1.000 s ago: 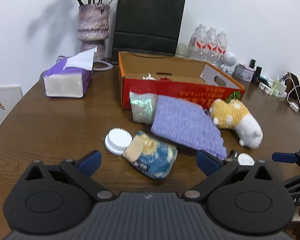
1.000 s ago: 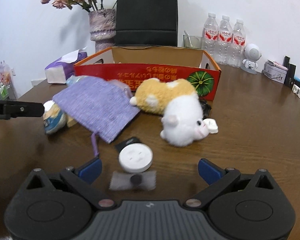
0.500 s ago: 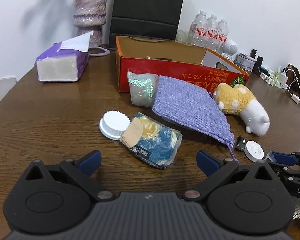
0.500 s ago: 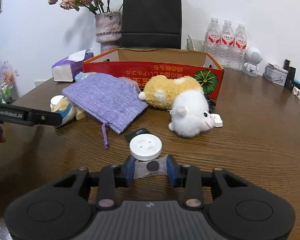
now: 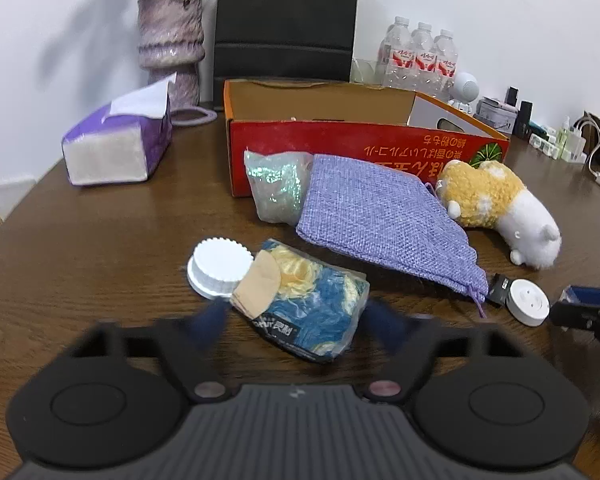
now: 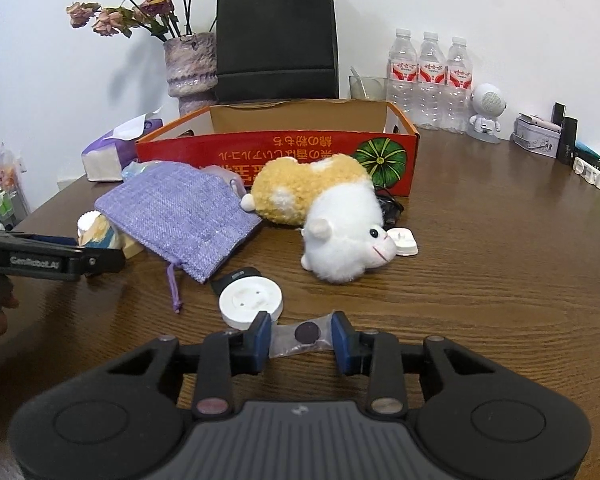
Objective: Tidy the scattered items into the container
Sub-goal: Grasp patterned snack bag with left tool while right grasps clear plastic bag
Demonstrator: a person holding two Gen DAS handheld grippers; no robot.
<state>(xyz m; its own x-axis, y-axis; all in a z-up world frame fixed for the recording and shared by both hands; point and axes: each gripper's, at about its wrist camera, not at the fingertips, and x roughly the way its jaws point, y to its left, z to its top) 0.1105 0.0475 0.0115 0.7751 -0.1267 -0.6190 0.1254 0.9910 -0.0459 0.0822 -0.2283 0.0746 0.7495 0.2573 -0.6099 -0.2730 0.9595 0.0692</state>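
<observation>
The red cardboard box [image 5: 340,140] [image 6: 276,152] stands open at mid-table. Before it lie a purple woven pouch [image 5: 380,224] [image 6: 180,212], a glittery pouch [image 5: 276,188], a yellow-and-white plush hamster [image 5: 496,208] [image 6: 332,216], a white ribbed cap [image 5: 218,264] and a white round puck [image 5: 527,307] [image 6: 252,300]. My left gripper [image 5: 296,320] is closing, its fingers blurred on either side of a blue-and-yellow sock packet [image 5: 312,304]. My right gripper [image 6: 300,338] is shut on a small clear packet [image 6: 288,338] holding a dark disc, just behind the puck.
A purple tissue box [image 5: 116,148] sits at the left, with a vase [image 5: 172,44] and a black paper bag [image 5: 286,20] behind the box. Water bottles [image 6: 428,76], a small white figure [image 6: 486,114], and chargers and cables [image 5: 572,140] line the right side.
My left gripper dropped closer to the sock packet and its wide-open jaws started moving in. My right gripper went from wide open to shut on the clear packet and has stayed so.
</observation>
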